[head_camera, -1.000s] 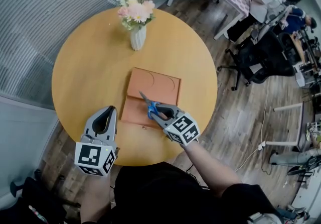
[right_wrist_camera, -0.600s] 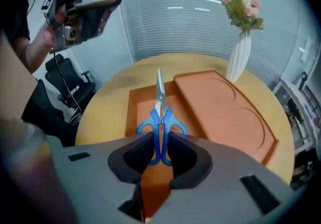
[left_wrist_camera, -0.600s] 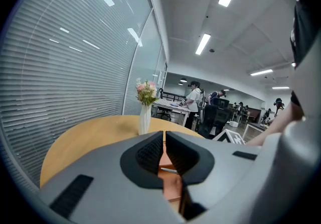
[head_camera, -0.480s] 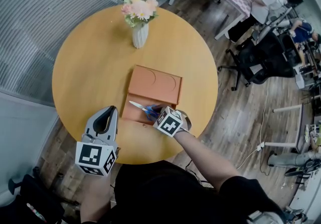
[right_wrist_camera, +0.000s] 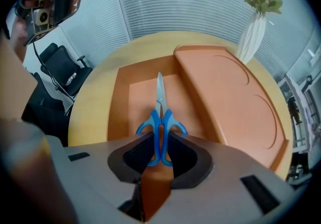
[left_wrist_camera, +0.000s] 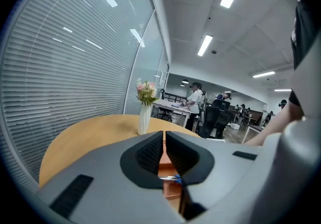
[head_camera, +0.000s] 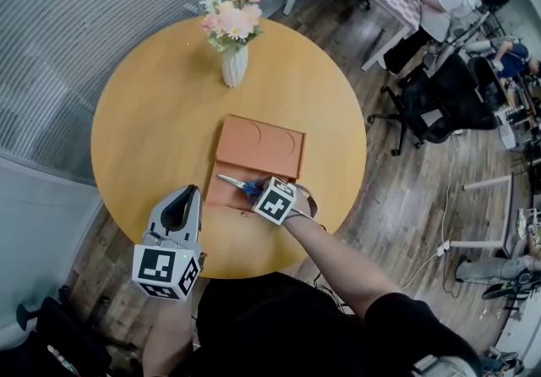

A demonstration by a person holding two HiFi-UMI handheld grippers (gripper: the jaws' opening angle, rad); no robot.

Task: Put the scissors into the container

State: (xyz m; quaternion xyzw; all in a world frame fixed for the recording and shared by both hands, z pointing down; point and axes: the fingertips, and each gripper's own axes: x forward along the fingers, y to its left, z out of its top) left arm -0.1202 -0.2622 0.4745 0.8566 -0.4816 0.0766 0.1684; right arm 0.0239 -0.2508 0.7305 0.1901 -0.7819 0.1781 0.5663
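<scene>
Blue-handled scissors are pinched by the handles in my right gripper, blades pointing left. In the right gripper view the scissors stretch straight ahead from the gripper, above the open compartment of the orange container. I cannot tell whether they touch its floor. The container lies mid-table with its flat lid covering the far part. My left gripper hovers over the table's near edge, left of the container, jaws together and empty.
A white vase of flowers stands at the far side of the round wooden table. Window blinds run along the left. To the right are office chairs, a desk and seated people.
My right gripper has turned and shifted slightly left, swinging the scissors from pointing up-left to pointing left over the container's open compartment. The left gripper has barely moved.
</scene>
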